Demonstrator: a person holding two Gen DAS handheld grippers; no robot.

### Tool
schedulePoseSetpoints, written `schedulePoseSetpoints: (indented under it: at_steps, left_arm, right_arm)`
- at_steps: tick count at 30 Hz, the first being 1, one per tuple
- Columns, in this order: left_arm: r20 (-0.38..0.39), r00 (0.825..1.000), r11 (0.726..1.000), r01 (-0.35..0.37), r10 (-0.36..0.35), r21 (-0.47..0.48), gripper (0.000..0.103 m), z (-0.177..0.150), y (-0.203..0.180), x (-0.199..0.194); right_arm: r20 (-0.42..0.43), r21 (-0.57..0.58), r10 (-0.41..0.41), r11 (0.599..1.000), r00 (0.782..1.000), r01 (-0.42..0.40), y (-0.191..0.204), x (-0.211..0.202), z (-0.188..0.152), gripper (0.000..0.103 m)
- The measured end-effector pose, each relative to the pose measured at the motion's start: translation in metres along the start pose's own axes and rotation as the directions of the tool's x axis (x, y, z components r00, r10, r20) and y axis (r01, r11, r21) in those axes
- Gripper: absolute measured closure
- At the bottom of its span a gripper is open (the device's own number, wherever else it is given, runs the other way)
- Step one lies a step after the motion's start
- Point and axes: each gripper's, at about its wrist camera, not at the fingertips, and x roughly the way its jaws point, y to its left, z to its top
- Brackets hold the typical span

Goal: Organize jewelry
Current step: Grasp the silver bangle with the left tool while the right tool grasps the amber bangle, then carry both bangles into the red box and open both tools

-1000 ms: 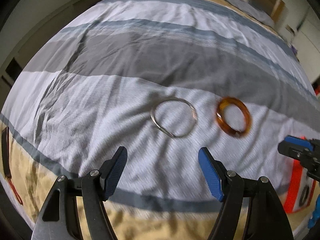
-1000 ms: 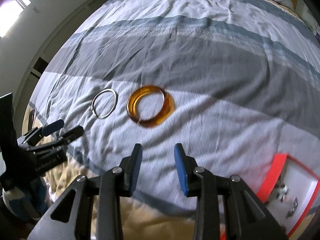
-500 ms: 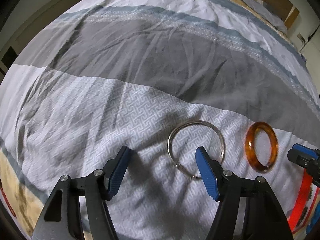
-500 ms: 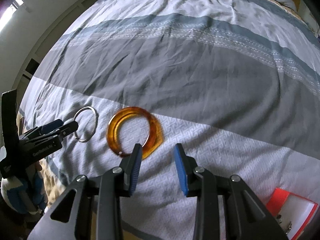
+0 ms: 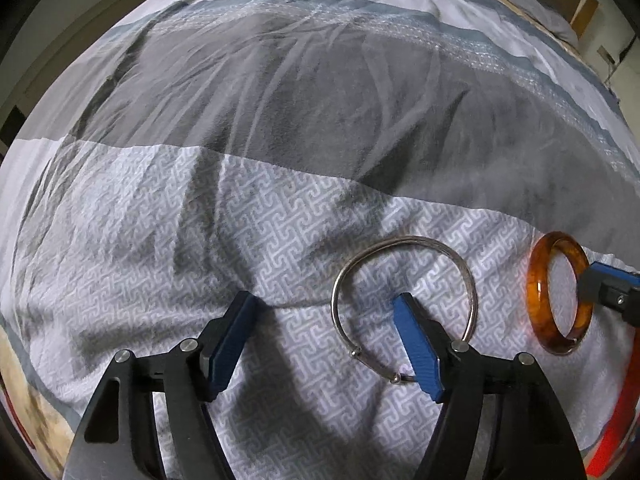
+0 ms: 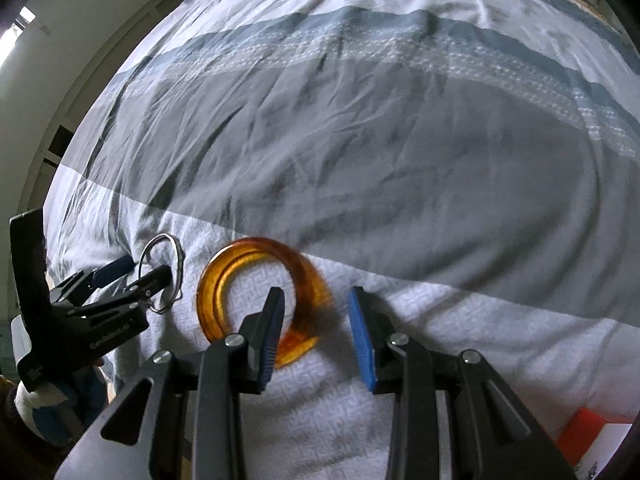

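Observation:
A thin silver open bangle (image 5: 404, 304) lies on the patterned bedspread; it also shows in the right wrist view (image 6: 162, 272). An amber bangle (image 5: 560, 296) lies to its right, also in the right wrist view (image 6: 264, 292). My left gripper (image 5: 324, 336) is open, low over the bed; its right finger sits inside the silver ring, its left finger outside. My right gripper (image 6: 316, 320) is open; its left finger is inside the amber ring and its right finger outside, straddling the ring's right side.
The bed is covered by a striped grey, white and tan duvet (image 5: 320, 120). A red-edged jewelry box shows at the lower right corner (image 6: 584, 428), and in the left wrist view (image 5: 612, 440). Wall and wardrobe lie beyond the bed's left edge.
Both grippers have moved forward and down onto the bangles. The left now straddles the silver bangle's side; the right opened wider and straddles the amber bangle's rim.

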Motion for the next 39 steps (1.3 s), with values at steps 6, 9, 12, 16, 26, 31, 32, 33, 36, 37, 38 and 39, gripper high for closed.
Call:
schedulePoseSetpoints:
  at_steps: [6, 9, 12, 16, 26, 31, 32, 33, 36, 37, 38, 39]
  left_arm:
    - [0.028, 1.000, 1.000, -0.010, 0.010, 0.008, 0.030, 0.002, -0.002, 0.008]
    - [0.049, 0.999, 1.000, -0.024, 0.023, 0.018, 0.030, -0.002, -0.006, 0.011]
    - [0.061, 0.997, 0.999, -0.038, 0.037, 0.024, 0.030, -0.008, -0.013, 0.011]
    - [0.063, 0.998, 0.999, -0.027, 0.024, 0.041, 0.051, -0.012, -0.020, 0.004]
    - [0.050, 0.998, 0.999, 0.029, -0.030, 0.021, 0.098, -0.026, -0.018, -0.030]
    - [0.062, 0.998, 0.998, 0.012, -0.015, 0.061, 0.098, -0.036, -0.021, -0.053]
    - [0.065, 0.998, 0.997, 0.006, -0.010, 0.075, 0.098, -0.040, -0.024, -0.059]
    - [0.068, 0.998, 0.996, 0.002, -0.008, 0.084, 0.098, -0.042, -0.026, -0.062]
    - [0.075, 0.997, 0.993, -0.007, -0.001, 0.115, 0.098, -0.050, -0.035, -0.079]
    - [0.078, 0.997, 0.992, -0.010, 0.000, 0.128, 0.099, -0.054, -0.039, -0.087]
    - [0.079, 0.997, 0.990, -0.012, 0.001, 0.139, 0.099, -0.056, -0.042, -0.091]
    - [0.080, 0.997, 0.988, -0.015, 0.003, 0.152, 0.099, -0.056, -0.046, -0.096]
  right_arm:
    - [-0.010, -0.004, -0.034, 0.999, 0.999, 0.034, 0.004, 0.016, -0.003, 0.071]
    - [-0.010, 0.021, -0.044, 0.999, 0.999, 0.045, 0.003, 0.022, -0.001, 0.071]
    - [-0.010, 0.009, -0.072, 0.997, 0.997, 0.072, 0.005, 0.023, 0.000, 0.071]
    - [0.015, 0.007, -0.098, 0.995, 0.995, 0.098, 0.011, 0.018, -0.001, 0.090]
    - [0.070, 0.018, -0.090, 0.996, 0.993, 0.089, 0.012, -0.021, -0.035, 0.093]
    - [0.112, 0.045, -0.079, 0.996, 0.991, 0.074, 0.005, -0.052, -0.057, 0.094]
    - [0.119, 0.050, -0.078, 0.996, 0.990, 0.072, 0.003, -0.058, -0.062, 0.094]
    - [0.127, 0.055, -0.078, 0.996, 0.989, 0.071, 0.001, -0.064, -0.066, 0.094]
    - [0.148, 0.082, -0.073, 0.995, 0.986, 0.061, -0.006, -0.084, -0.083, 0.094]
    - [0.156, 0.090, -0.072, 0.994, 0.985, 0.058, -0.009, -0.092, -0.088, 0.094]
    - [0.164, 0.099, -0.072, 0.994, 0.984, 0.056, -0.011, -0.099, -0.094, 0.094]
    - [0.171, 0.107, -0.072, 0.993, 0.983, 0.054, -0.013, -0.105, -0.099, 0.094]
